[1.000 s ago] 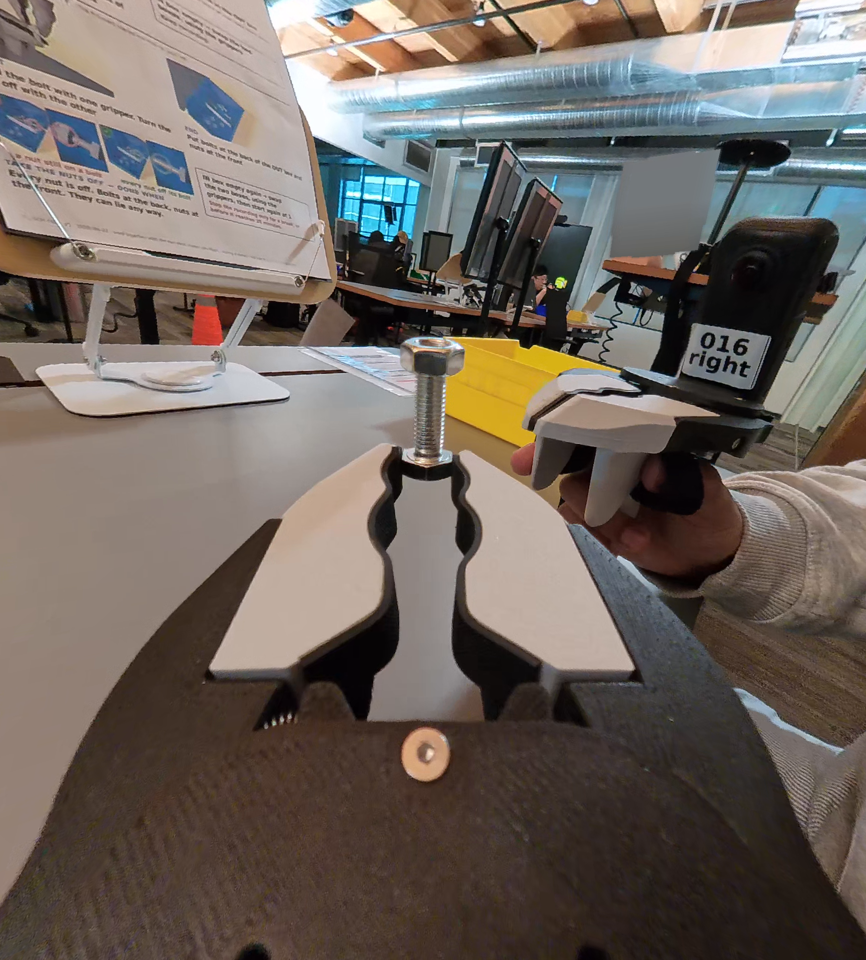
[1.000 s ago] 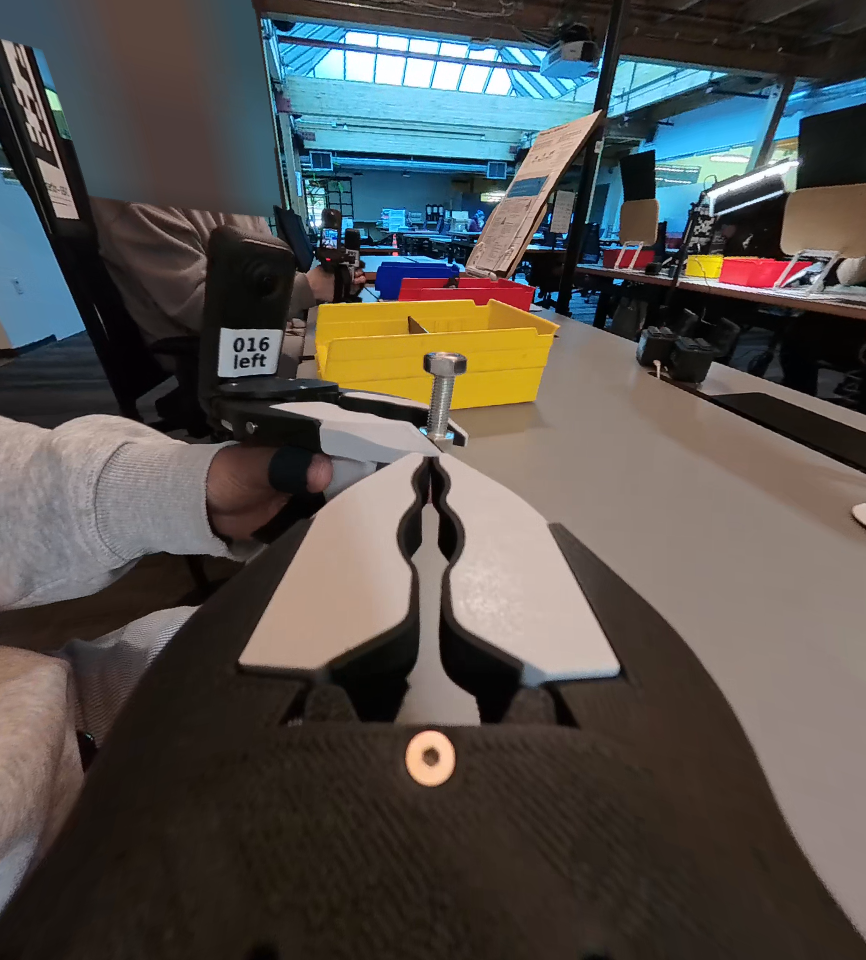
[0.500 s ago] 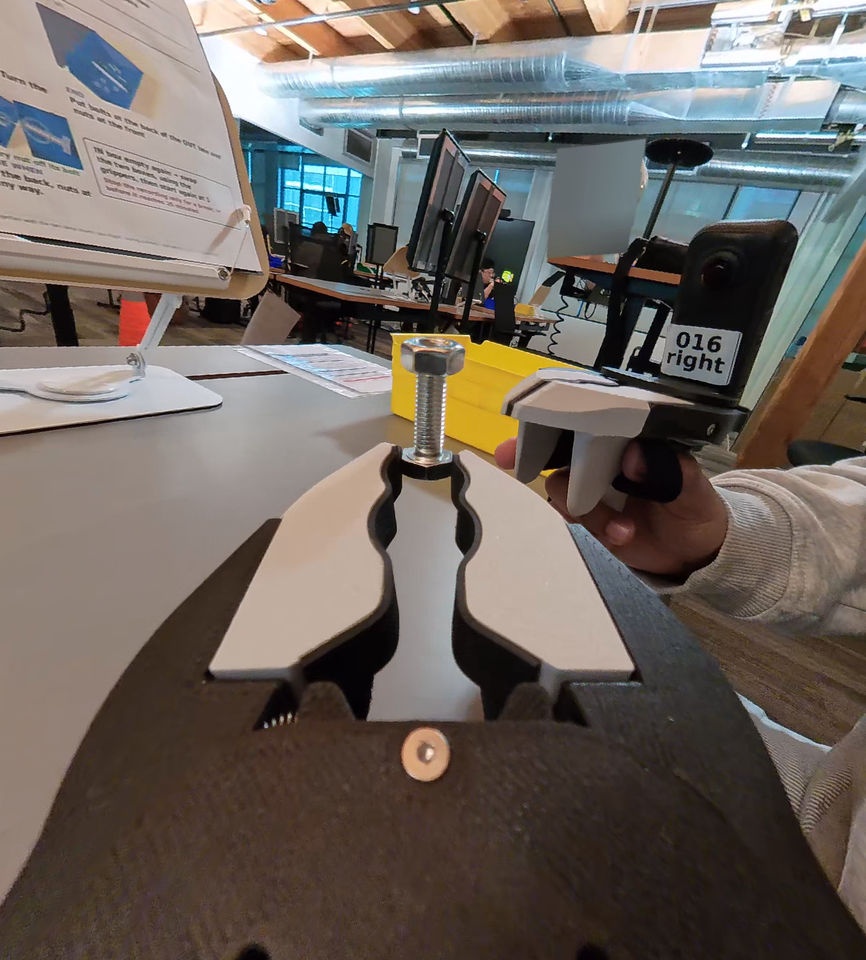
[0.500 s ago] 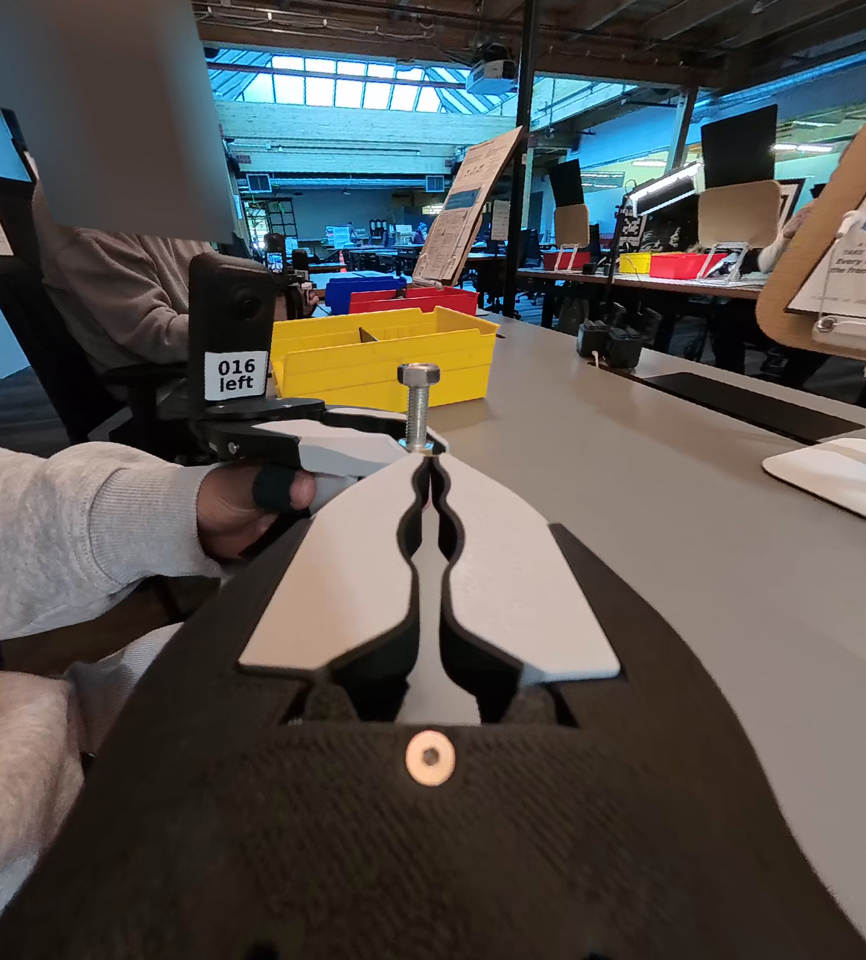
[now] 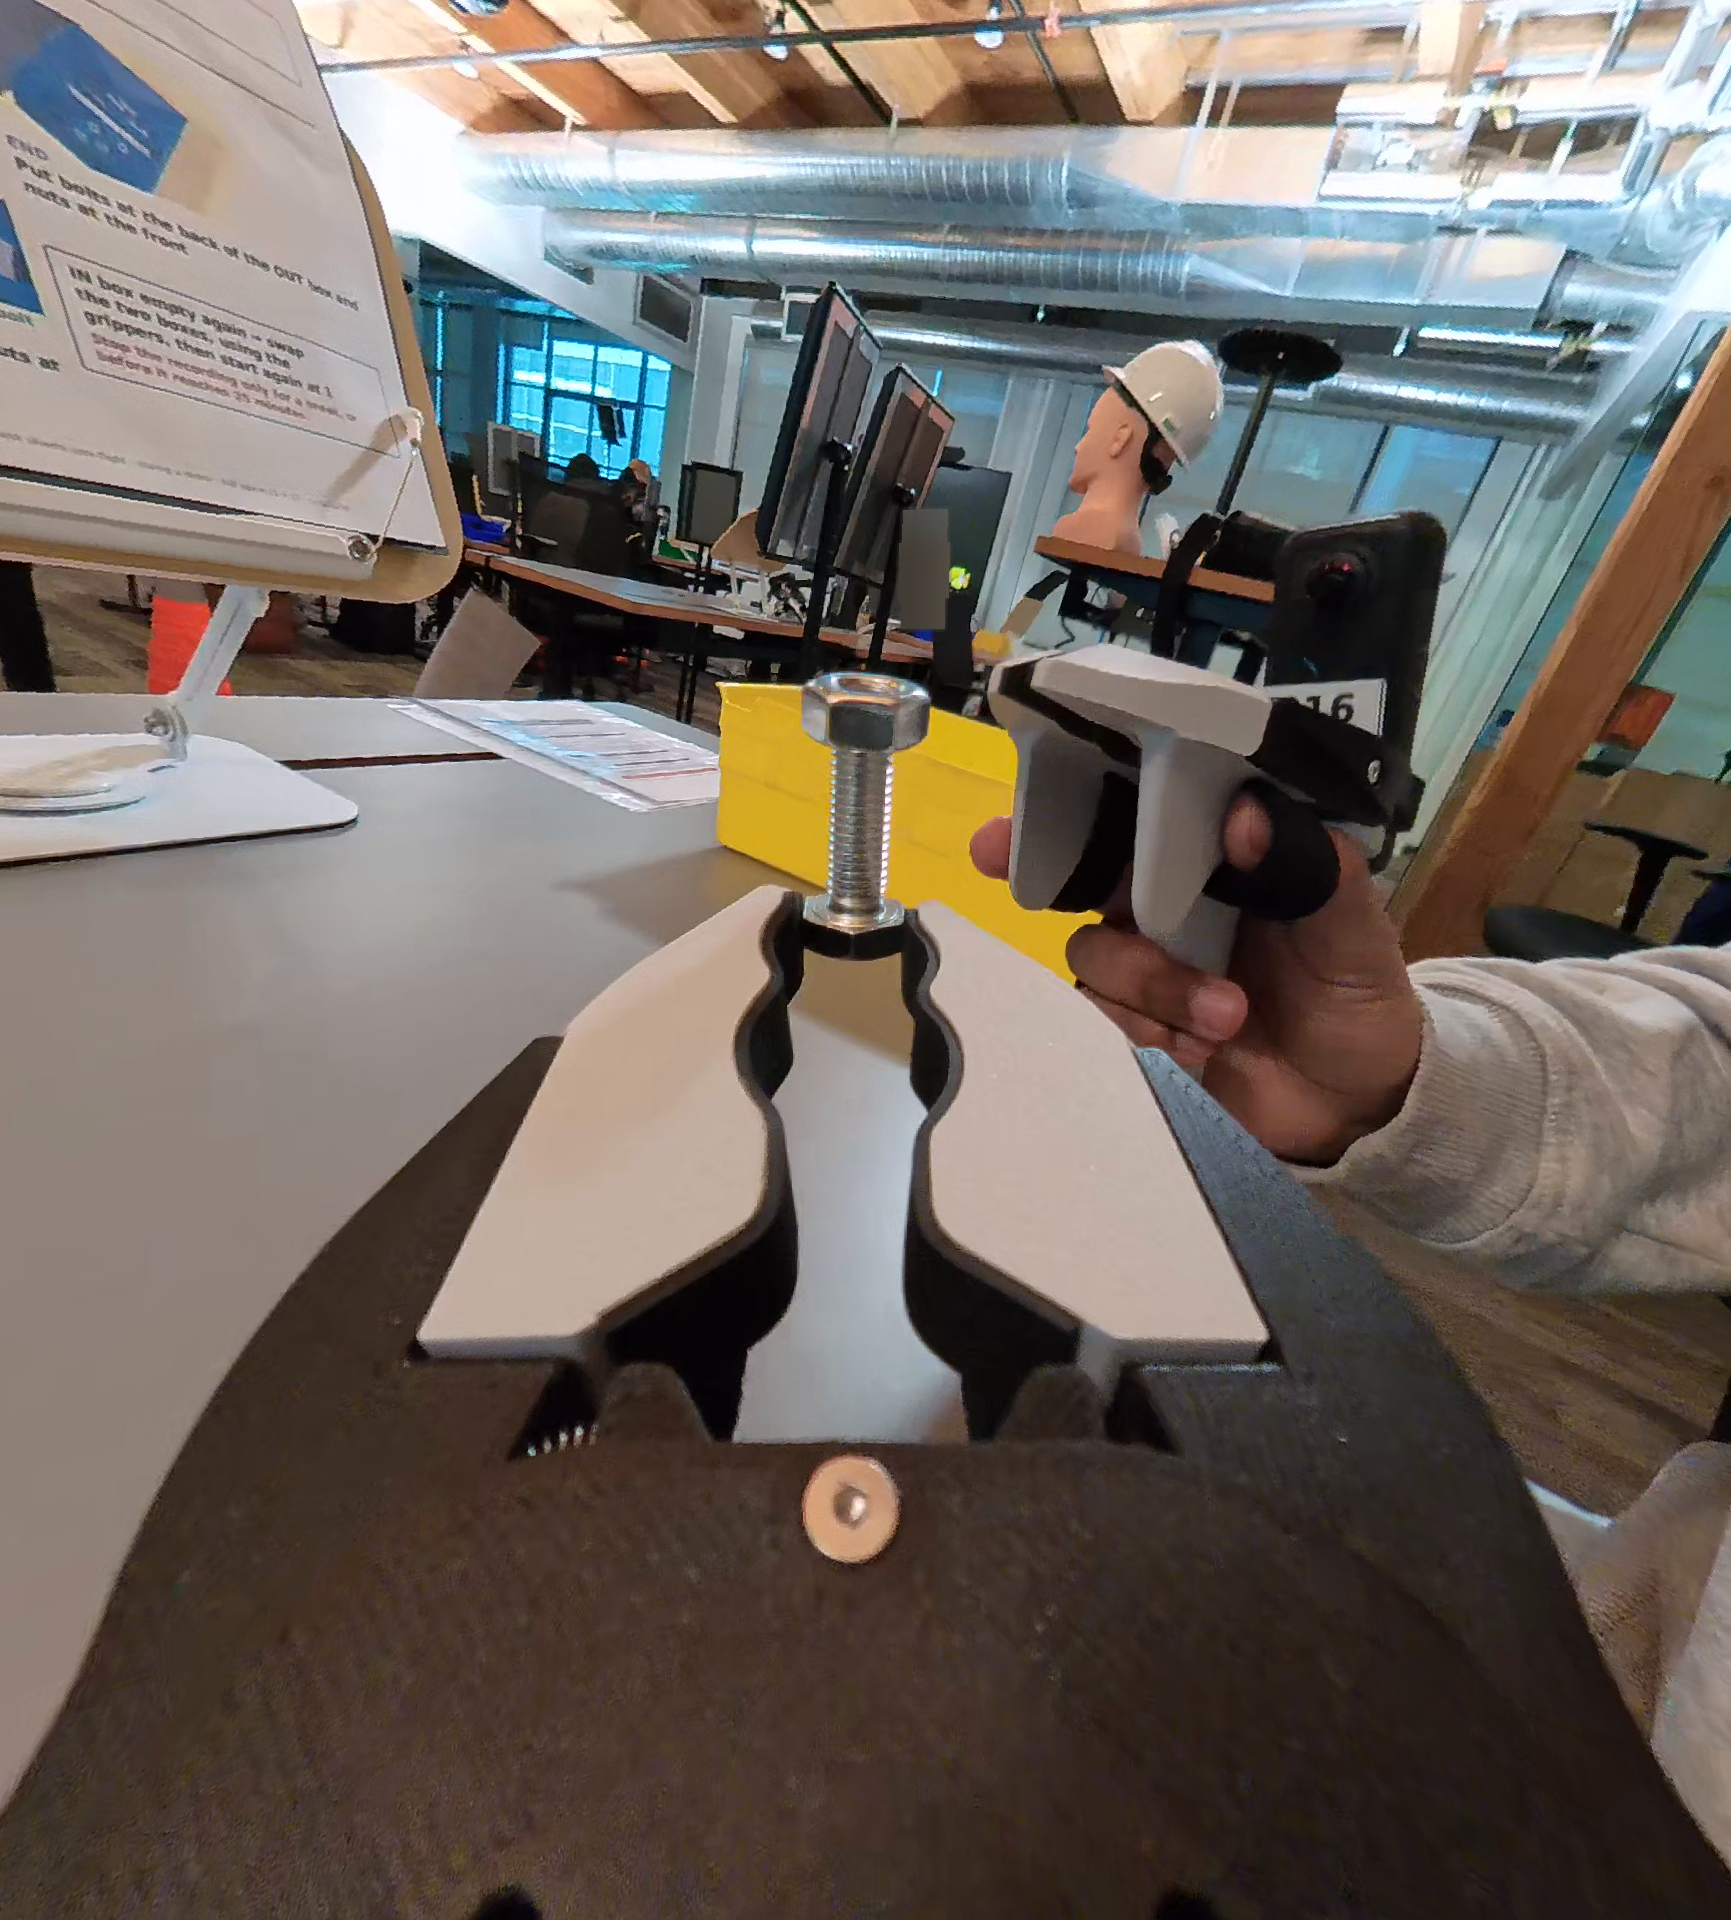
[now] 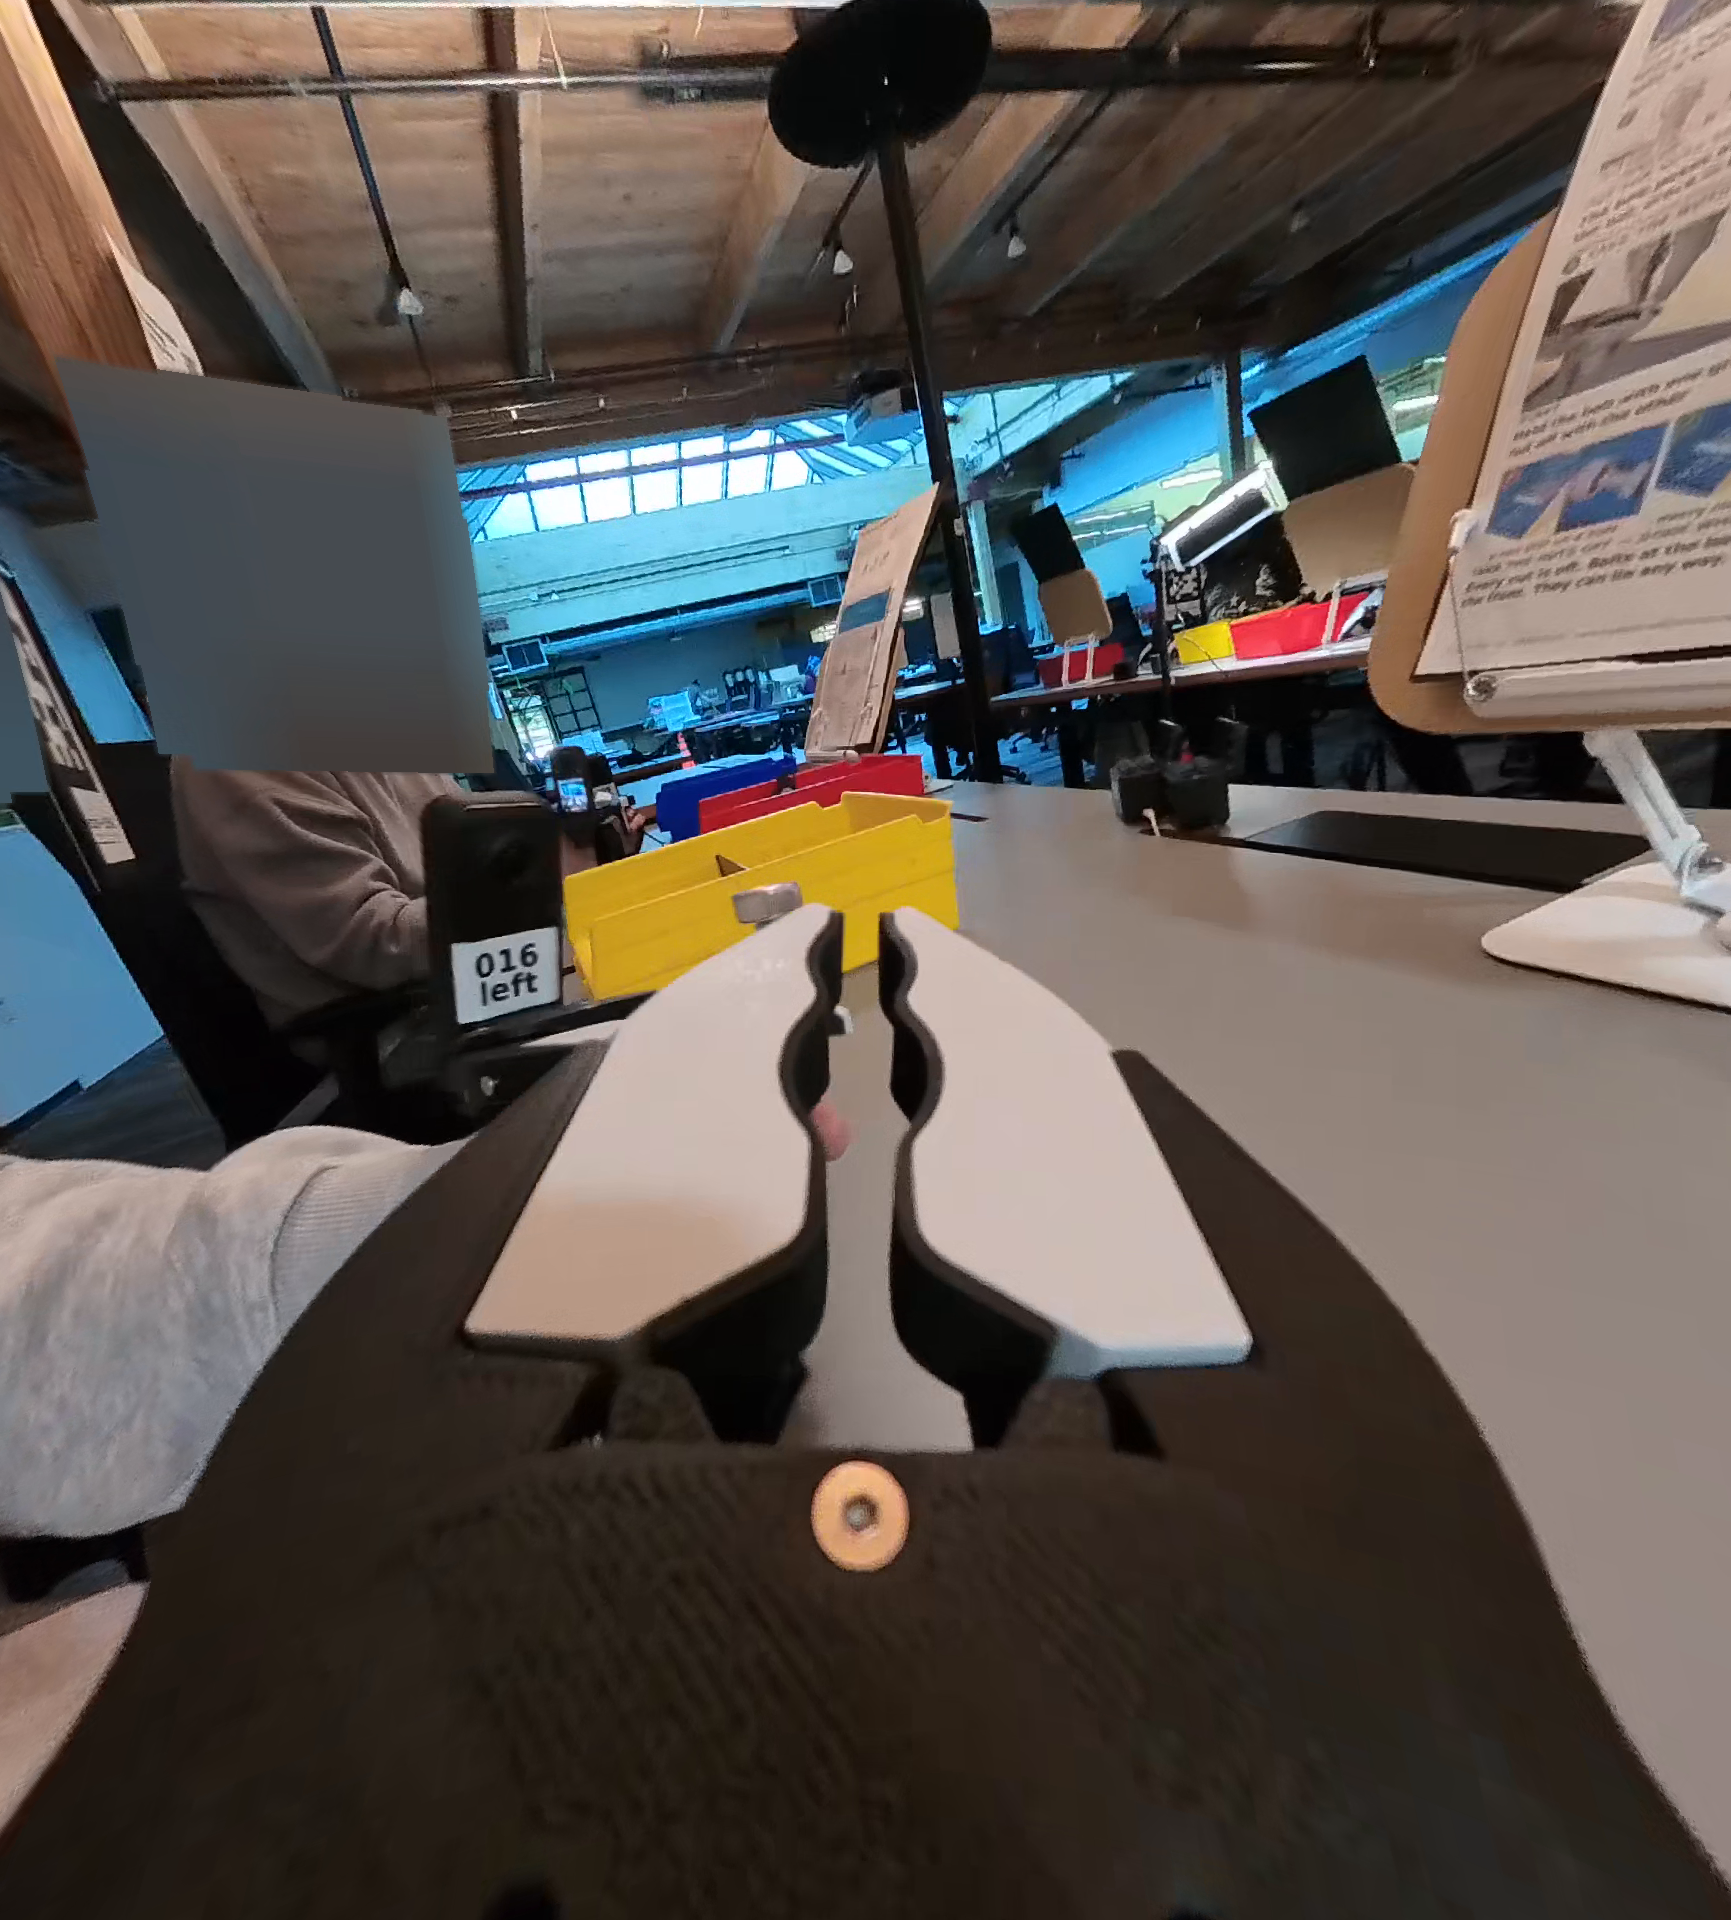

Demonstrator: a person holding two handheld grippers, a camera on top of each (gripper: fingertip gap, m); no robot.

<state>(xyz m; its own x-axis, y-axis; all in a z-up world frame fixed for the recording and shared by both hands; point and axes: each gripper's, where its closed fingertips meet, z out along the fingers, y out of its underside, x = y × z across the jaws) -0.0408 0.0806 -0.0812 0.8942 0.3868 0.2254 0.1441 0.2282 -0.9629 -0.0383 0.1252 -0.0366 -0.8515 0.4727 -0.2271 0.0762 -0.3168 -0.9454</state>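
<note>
My left gripper [image 5: 853, 914] is shut on the nut [image 5: 853, 928] at the lower end of a silver bolt [image 5: 859, 805]. The bolt stands upright with its hex head on top. My right gripper [image 5: 1100, 831], held by a hand in a grey sleeve, hovers just right of the bolt head, its jaws slightly apart and empty. In the right wrist view, the right gripper [image 6: 861, 930] shows a narrow gap at the tips. The bolt head [image 6: 767, 902] peeks out just left of its left finger. The rest of the bolt is hidden.
A yellow bin [image 5: 944, 821] stands on the grey table [image 5: 217, 1039] right behind the bolt, and also shows in the right wrist view [image 6: 695, 904]. Red [image 6: 819, 795] and blue [image 6: 705, 805] bins lie farther back. A document stand [image 5: 144, 800] is on the left, and a person sits behind.
The right gripper has risen and moved in close to the bolt head, and its jaws have parted a little. The left gripper still grips the nut and has turned slightly to the right.
</note>
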